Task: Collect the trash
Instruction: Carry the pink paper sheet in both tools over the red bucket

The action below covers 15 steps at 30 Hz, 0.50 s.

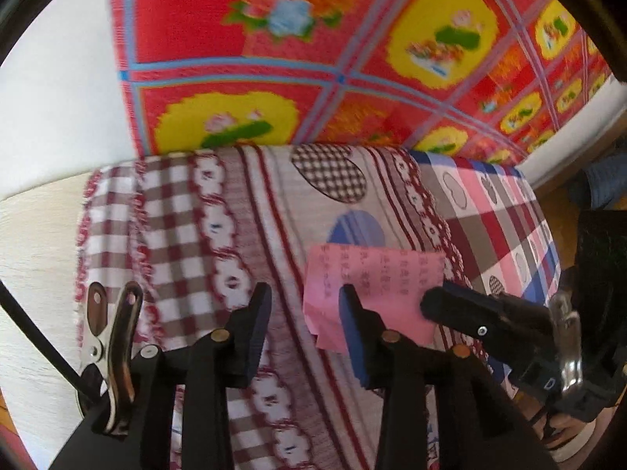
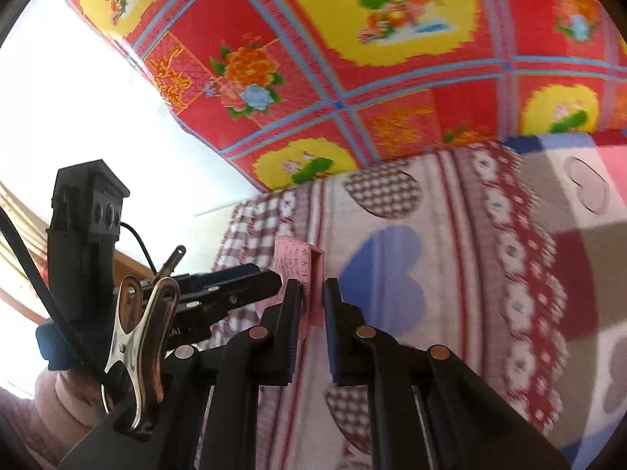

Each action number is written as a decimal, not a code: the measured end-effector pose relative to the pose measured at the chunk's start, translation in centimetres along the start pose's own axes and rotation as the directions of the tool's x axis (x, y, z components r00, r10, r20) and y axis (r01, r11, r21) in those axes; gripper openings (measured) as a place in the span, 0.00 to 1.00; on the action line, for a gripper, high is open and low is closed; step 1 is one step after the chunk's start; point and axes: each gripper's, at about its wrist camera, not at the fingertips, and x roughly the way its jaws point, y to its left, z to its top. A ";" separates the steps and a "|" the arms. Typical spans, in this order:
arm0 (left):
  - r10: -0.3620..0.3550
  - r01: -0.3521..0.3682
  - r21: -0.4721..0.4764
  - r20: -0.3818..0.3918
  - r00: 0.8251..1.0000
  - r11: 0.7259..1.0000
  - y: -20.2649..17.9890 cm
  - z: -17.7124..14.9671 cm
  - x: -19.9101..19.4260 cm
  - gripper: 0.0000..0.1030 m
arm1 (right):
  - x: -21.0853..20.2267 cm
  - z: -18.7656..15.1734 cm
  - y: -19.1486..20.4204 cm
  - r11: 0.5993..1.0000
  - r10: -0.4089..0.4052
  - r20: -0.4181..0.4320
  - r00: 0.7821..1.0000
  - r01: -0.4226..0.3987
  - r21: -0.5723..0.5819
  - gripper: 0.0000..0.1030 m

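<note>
One pink paper (image 2: pixel 299 270) sits between my right tongs (image 2: pixel 313 293), which are clamped on its folded edge. My left tongs (image 1: pixel 305 305) stand apart, their right finger (image 1: pixel 354 329) in front of the same paper but not pressing it. Under the paper I see the heart-patterned sheet (image 1: pixel 274 211) of the bed, and behind it a red flowered quilt (image 1: pixel 345 39). No container shows.

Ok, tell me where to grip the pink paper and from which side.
Pinch the paper by its near edge, one jaw on each flat face, coming edge-on as the right gripper does. It is a thin folded slip, so probably only its faces offer hold.
</note>
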 end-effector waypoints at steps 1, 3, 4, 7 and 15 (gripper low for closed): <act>-0.002 0.002 0.003 -0.005 1.000 1.000 -0.2 -0.1 0.0 0.35 | -0.2 -0.3 -0.5 1.000 -0.011 -0.008 1.000 0.011 0.005 0.13; -0.013 0.014 0.011 -0.021 1.000 1.000 -1.1 -0.3 0.5 0.35 | -0.6 -0.7 -1.4 0.999 -0.029 -0.023 0.999 0.030 0.011 0.13; -0.022 0.023 0.019 -0.037 0.999 1.000 -1.6 -0.4 0.9 0.35 | -0.8 -1.0 -1.9 0.999 -0.037 -0.031 0.999 0.037 0.019 0.13; -0.023 0.024 0.027 -0.069 0.997 0.999 -2.4 -0.7 2.0 0.35 | -0.1 -2.1 -3.0 0.998 -0.045 -0.047 0.998 0.047 0.052 0.13; -0.040 0.042 0.040 -0.056 0.998 0.998 -2.9 -0.7 2.8 0.35 | 0.2 -2.9 -5.1 0.992 -0.075 -0.075 0.994 0.082 0.097 0.15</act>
